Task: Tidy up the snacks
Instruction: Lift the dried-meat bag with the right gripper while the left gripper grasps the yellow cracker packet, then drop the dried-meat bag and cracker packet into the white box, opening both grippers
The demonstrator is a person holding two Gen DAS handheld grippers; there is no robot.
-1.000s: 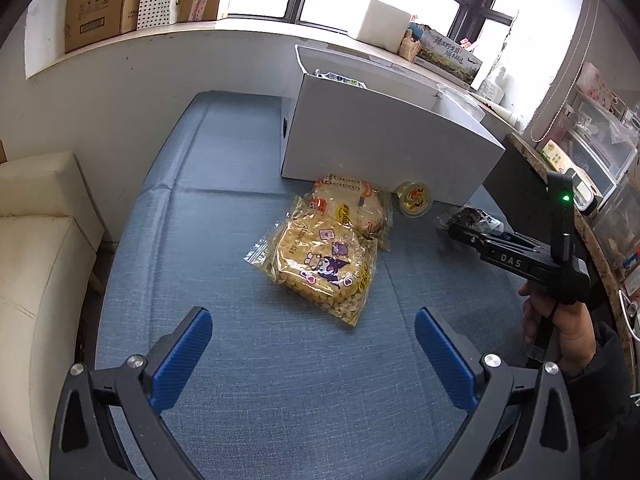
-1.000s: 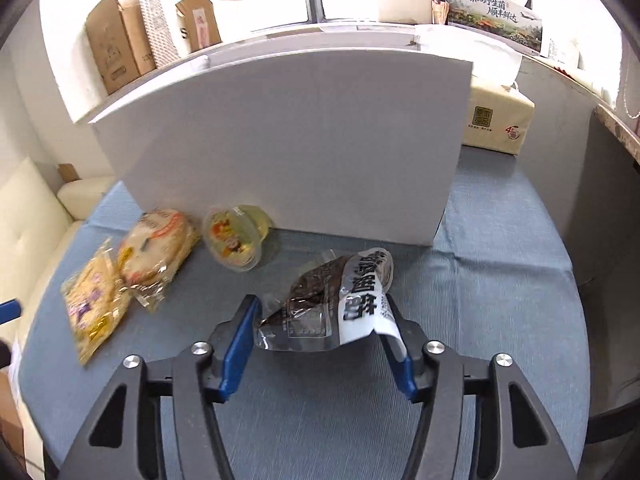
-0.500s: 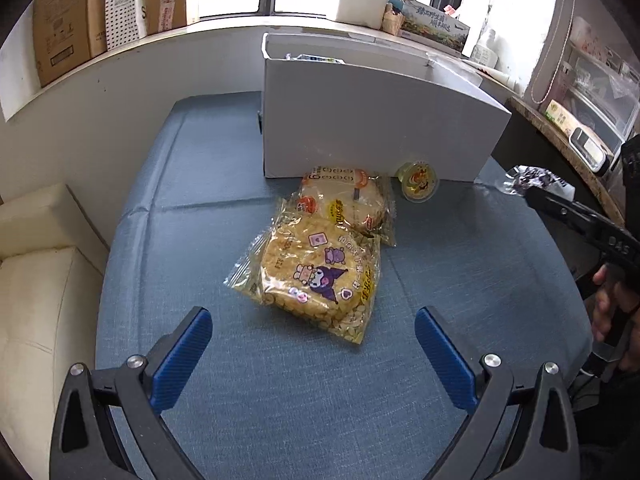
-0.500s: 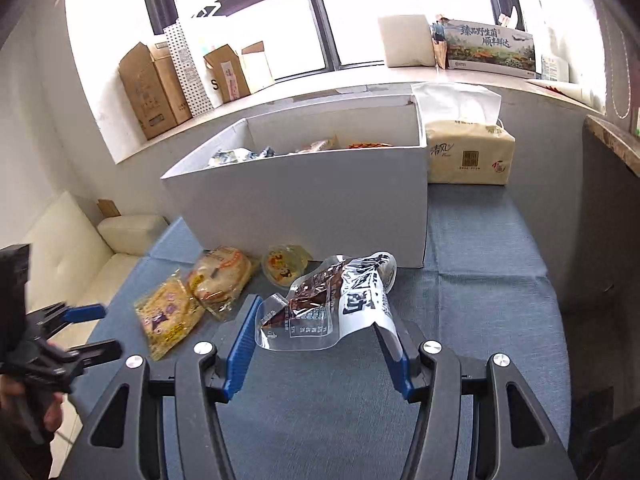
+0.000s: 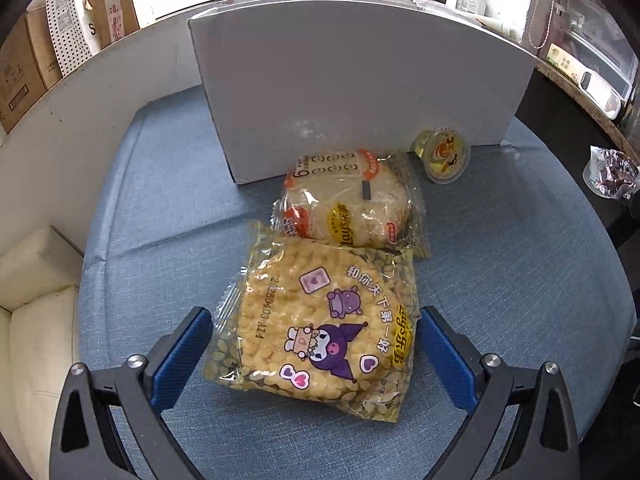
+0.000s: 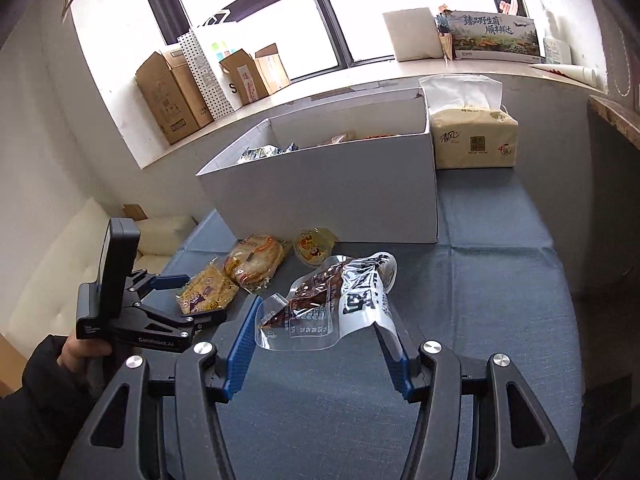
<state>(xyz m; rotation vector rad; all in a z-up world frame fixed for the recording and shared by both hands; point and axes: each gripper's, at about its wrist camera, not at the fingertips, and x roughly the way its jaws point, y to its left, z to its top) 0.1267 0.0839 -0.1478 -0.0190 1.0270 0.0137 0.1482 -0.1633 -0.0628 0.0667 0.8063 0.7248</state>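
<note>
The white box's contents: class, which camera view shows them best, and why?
The right wrist view: it looks down past the rim of the white box, showing several snack packets inside. The left wrist view shows only the box's blank front wall, hiding the interior.

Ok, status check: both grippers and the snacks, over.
Right gripper shut on dark pouch, lifted short of the white box. Left gripper open, straddling yellow pack. Rice-cracker pack, jelly cup on the cloth.
</note>
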